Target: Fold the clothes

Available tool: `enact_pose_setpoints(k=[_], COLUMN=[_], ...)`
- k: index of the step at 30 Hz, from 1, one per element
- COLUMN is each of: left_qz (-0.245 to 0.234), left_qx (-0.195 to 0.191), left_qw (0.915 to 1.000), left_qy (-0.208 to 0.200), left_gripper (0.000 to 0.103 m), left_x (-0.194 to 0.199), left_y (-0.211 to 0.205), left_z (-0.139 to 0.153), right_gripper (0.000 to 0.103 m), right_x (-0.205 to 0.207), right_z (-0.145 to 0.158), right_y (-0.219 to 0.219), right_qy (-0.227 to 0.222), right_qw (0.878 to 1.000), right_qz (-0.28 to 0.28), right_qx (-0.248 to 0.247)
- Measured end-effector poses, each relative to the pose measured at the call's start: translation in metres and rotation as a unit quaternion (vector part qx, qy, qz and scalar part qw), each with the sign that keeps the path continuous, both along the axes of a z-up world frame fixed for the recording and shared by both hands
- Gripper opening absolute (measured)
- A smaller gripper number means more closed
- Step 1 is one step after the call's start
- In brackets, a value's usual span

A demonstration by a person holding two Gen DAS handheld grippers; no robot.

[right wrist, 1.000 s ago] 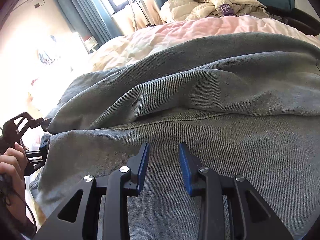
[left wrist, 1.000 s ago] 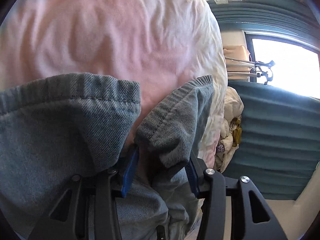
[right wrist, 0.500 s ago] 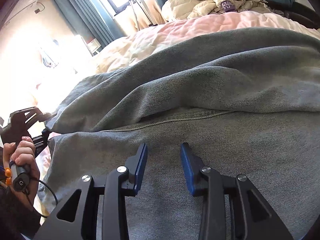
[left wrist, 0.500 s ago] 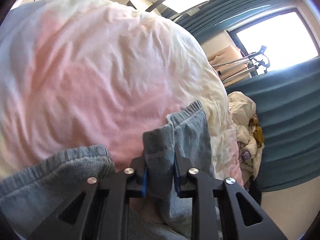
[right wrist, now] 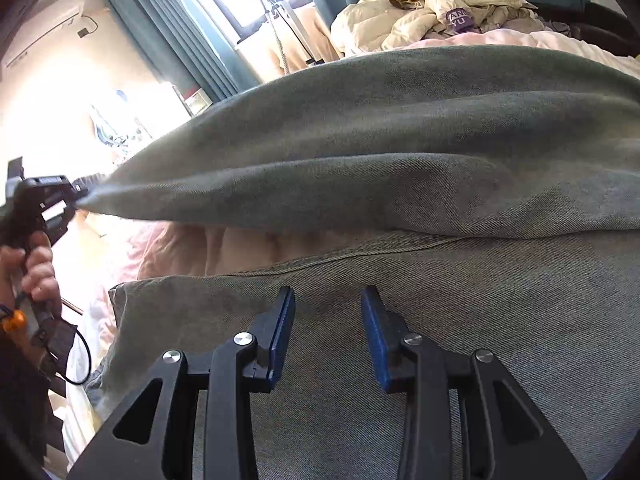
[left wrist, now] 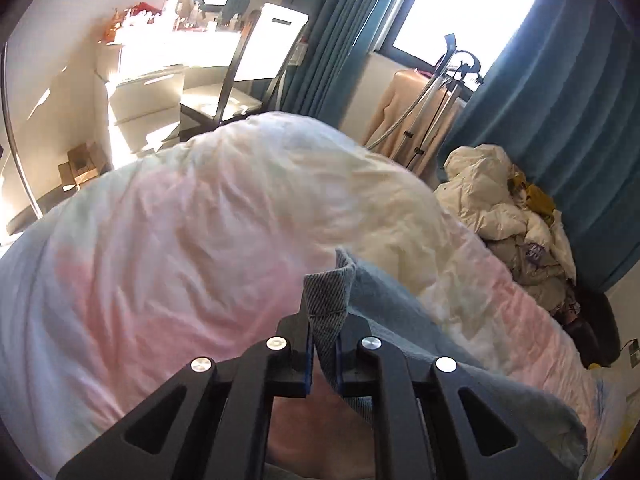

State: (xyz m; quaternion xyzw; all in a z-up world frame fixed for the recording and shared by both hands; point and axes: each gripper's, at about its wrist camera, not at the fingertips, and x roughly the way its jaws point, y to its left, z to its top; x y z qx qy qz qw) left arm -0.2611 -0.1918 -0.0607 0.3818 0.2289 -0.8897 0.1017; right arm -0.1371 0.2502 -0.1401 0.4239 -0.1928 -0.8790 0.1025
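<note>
White letters on a purple patch (right wrist: 457,16) in the pile of clothes (right wrist: 432,8), upper right of the right wrist view, read roughly "AN" over "YU"; the rest is illegible

Faded grey-blue denim garment (right wrist: 420,168), fine twill weave, lighter stitched seam. Pink-and-white blotchy bedcover (left wrist: 180,240), creamy twd far end. Teal curtains (left wrist: 560,120), vert. pleats. Cream puffy jacket (left wrist: 488,196) w/ mustard-yellow cloth (left wrist: 536,196) on top. Black gripper frames, blue pads: left gripper (left wrist: 323,344), right gripper (right wrist: 328,332).
</note>
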Motion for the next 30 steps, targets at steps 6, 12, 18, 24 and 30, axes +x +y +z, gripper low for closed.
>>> enact_pose_setpoints(k=[6,12,18,24,30], left_qz=[0.022,-0.018,-0.072,-0.076,-0.118], left_qx=[0.041,0.036,-0.095,-0.133,-0.146], left_qw=[0.9958,0.9944,0.9904,0.9878,0.9823], left_qy=[-0.079,-0.098,-0.071,-0.028,-0.001], left_gripper=[0.008,0.013,0.015,0.016,0.016], left_x=[0.017,0.032,0.089,0.149,0.185], left_y=[-0.010,-0.002,0.040,0.084,0.133], left_z=[-0.065,-0.045,-0.008,0.016,0.026], right_gripper=[0.034,0.034,0.034,0.034,0.034], right_x=[-0.005,-0.003,0.006,0.013,0.052], right_z=[0.002,-0.001,0.001,0.019,0.059], right_y=[-0.012,-0.012,-0.018,-0.020,0.018], right_qy=[-0.003,-0.004,0.006,0.025,0.055], right_qw=[1.000,1.000,0.999,0.998,0.995], right_qz=[-0.006,-0.013,-0.015,-0.025,-0.066], right_qx=[0.022,0.022,0.032,0.056,0.051])
